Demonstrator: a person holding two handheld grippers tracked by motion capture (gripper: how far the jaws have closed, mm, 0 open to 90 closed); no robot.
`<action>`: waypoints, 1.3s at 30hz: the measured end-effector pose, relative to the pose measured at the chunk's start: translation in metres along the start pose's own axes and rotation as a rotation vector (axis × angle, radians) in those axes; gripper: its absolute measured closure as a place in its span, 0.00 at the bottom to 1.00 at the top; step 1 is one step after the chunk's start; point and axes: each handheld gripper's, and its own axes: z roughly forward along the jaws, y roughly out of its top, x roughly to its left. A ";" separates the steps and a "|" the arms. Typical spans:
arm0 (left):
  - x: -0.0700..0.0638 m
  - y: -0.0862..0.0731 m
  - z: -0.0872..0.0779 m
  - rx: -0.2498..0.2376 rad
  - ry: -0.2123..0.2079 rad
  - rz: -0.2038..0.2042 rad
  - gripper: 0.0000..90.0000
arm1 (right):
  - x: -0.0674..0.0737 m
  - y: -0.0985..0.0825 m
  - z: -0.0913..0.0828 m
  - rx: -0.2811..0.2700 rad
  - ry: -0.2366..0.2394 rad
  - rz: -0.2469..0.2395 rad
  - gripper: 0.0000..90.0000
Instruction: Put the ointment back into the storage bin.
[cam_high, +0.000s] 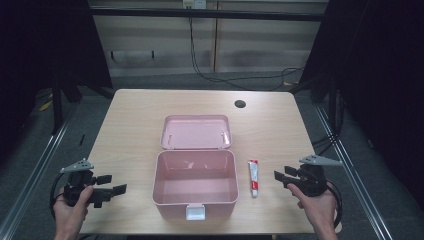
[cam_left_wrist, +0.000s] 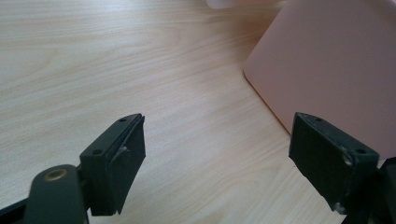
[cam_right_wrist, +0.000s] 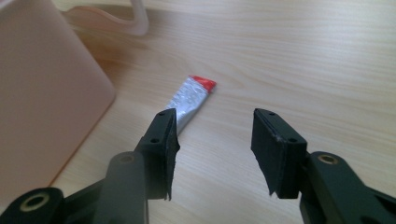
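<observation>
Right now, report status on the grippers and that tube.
Left gripper open, empty. Right gripper open, short of the tube. Tube flat on the table, right of the open pink box. Nothing between.

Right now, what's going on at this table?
A person holds a tool in each hand beside an open, empty pink box, its lid laid back. The right tool sits open near a small tube lying just right of the box, not touching it. The left tool waits open on the box's other side. Nothing is gripped.
</observation>
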 end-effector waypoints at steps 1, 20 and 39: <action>0.000 0.000 0.000 0.000 0.000 0.000 0.21 | 0.001 0.002 0.000 0.004 0.002 0.005 0.59; 0.000 -0.001 0.000 -0.001 0.003 -0.005 0.21 | 0.017 0.032 0.010 0.170 0.044 0.011 0.66; -0.001 0.000 0.000 -0.007 0.000 -0.006 0.21 | 0.033 0.061 0.031 0.407 0.027 0.001 0.60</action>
